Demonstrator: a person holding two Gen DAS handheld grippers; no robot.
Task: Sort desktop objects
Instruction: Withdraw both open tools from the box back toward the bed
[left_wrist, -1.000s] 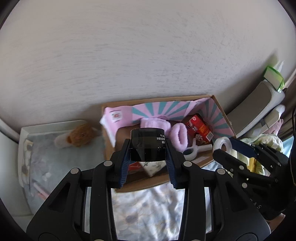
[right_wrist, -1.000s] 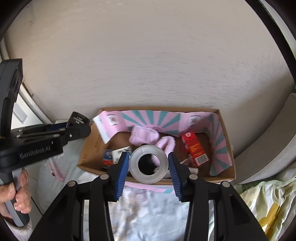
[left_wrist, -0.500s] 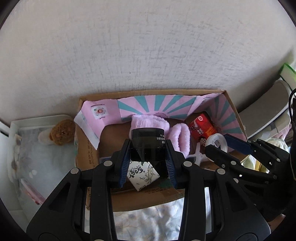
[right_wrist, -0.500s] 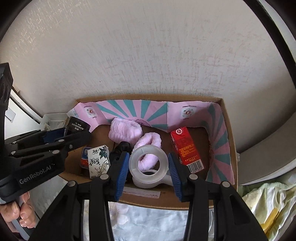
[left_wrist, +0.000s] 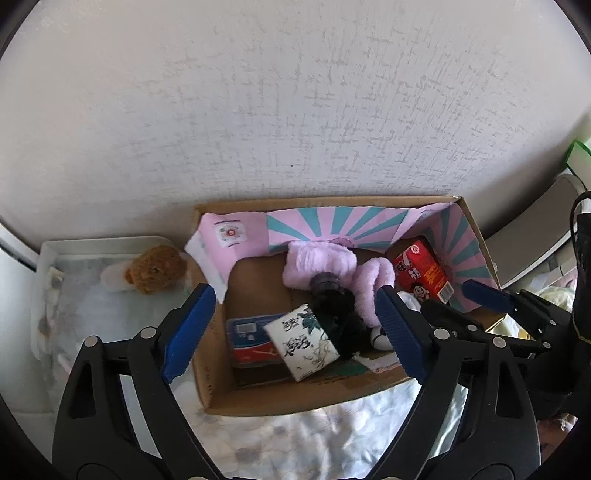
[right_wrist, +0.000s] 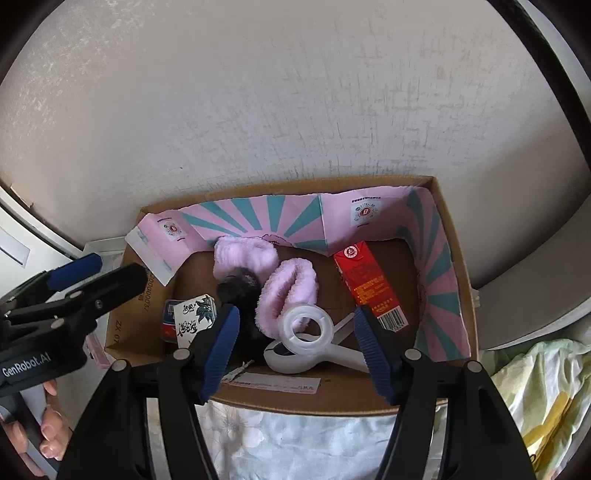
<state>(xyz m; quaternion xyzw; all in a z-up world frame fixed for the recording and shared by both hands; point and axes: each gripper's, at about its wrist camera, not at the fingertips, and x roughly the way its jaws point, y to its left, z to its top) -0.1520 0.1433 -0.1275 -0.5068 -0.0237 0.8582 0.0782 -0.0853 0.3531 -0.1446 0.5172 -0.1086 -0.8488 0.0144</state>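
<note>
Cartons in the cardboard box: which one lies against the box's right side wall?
The red carton with the barcode, beside the striped right wall. The white floral-print carton sits at the left end, on a blue-and-red pack.

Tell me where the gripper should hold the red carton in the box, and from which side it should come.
Grip the red carton across its two long sides, near the middle, coming from above. It lies flat on the floor of the cardboard box, so only its top face is exposed, with bare floor along both long sides for the gripper's tips.
</note>
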